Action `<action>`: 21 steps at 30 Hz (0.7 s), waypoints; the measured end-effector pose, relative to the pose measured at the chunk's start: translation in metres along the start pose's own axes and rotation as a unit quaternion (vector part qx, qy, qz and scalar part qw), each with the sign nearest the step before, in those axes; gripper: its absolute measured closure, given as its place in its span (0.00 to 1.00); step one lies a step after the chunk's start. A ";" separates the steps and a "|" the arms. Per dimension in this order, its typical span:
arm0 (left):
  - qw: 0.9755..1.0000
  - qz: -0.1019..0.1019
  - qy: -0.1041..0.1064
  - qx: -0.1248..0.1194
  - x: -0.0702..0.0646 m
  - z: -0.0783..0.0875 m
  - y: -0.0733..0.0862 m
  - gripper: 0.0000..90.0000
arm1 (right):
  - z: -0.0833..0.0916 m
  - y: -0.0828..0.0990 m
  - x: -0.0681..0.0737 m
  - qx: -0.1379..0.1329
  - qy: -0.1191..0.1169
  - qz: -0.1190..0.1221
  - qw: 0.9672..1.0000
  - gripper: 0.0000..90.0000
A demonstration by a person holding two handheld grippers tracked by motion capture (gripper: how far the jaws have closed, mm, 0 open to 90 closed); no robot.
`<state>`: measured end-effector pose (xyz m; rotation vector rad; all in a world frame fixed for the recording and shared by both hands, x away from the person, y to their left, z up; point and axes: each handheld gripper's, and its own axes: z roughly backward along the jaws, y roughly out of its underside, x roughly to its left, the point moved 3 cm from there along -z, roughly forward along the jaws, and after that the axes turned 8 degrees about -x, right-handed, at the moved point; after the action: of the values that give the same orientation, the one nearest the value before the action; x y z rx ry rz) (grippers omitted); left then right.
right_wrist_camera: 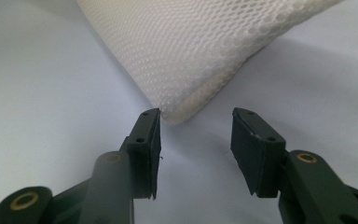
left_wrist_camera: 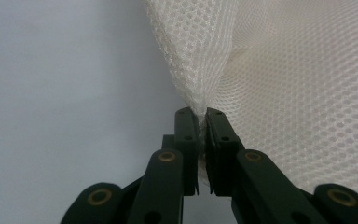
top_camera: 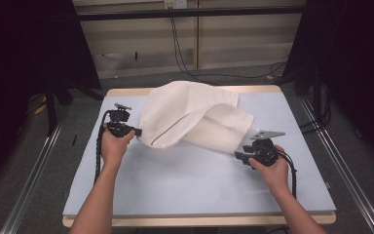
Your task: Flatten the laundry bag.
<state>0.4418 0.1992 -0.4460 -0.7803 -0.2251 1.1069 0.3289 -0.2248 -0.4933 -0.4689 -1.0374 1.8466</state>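
Currently the mesh cloth (top_camera: 195, 117) lies bunched on the far half of the surface (top_camera: 199, 185). Left tongs (left_wrist_camera: 202, 122) clenched on its near-left edge; right tongs (right_wrist_camera: 196, 122) released, cloth corner just ahead. Advise: advance right tongs, seat corner deep, then close.

The cream cloth (top_camera: 192, 119) is a soft, matt mesh, its surface a fine honeycomb of small holes, limp where it folds. The table (top_camera: 185, 185) has a smooth, matt pale blue-grey top with a light wooden edge at near and far sides. The left gripper (left_wrist_camera: 202, 122) and right gripper (right_wrist_camera: 196, 122) look like matt black plastic, with small brass-coloured rings at their joints.
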 end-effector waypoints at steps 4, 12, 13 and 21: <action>1.000 0.000 -0.003 0.004 0.005 0.001 0.000 0.94 | 0.003 0.002 -0.004 0.010 0.003 0.004 1.000 0.64; 1.000 0.005 -0.010 0.004 0.008 0.000 -0.001 0.94 | 0.005 0.003 -0.014 -0.011 0.009 -0.017 1.000 0.75; 1.000 0.003 -0.011 0.005 0.008 0.000 -0.001 0.94 | 0.005 0.002 -0.014 -0.014 0.007 -0.020 1.000 0.76; 1.000 0.004 -0.021 0.008 0.012 -0.002 0.000 0.94 | 0.003 0.000 -0.014 -0.024 0.000 -0.028 0.999 0.73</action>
<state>0.4486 0.2085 -0.4499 -0.7450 -0.2479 1.1312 0.3338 -0.2378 -0.4929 -0.4640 -1.0871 1.7748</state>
